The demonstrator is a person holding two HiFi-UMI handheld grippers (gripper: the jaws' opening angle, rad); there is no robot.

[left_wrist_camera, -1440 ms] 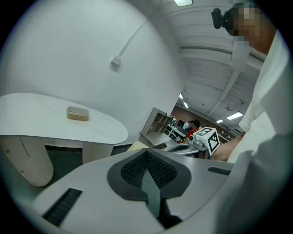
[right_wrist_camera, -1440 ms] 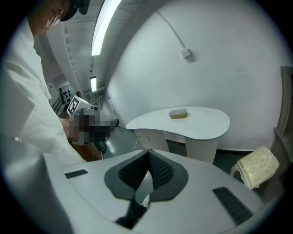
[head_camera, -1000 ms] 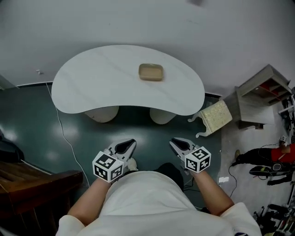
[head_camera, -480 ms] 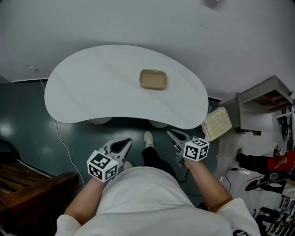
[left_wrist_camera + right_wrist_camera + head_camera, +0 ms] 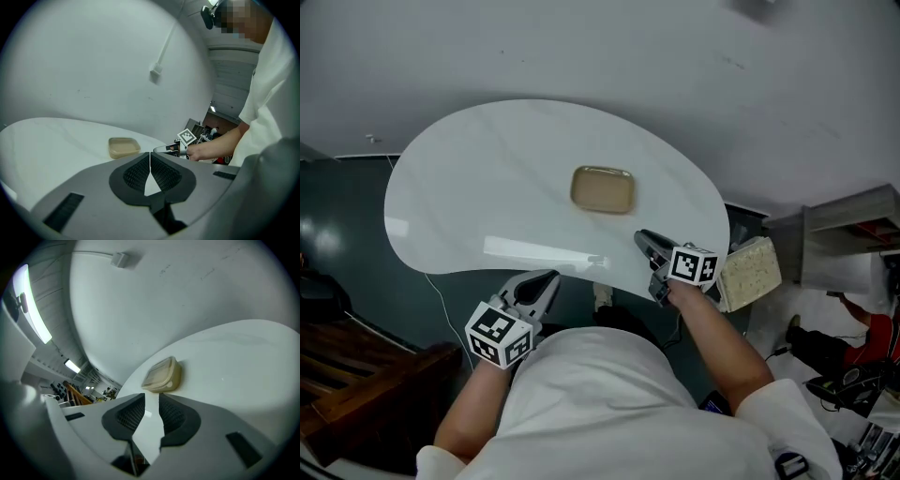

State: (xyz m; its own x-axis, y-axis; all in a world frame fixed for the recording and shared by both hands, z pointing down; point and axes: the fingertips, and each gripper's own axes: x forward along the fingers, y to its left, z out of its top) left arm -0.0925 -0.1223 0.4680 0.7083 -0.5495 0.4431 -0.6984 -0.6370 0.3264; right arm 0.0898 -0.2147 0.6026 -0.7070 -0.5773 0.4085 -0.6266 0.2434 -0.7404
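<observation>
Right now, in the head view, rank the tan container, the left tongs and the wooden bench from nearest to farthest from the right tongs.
1. The tan container, on the table, just ahead of the right tongs.
2. The left tongs, at the table's near edge, to the left.
3. The wooden bench, low at far left.

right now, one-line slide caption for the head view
Right gripper open over a white table, near a tan container; left gripper shut by its edge.
</observation>
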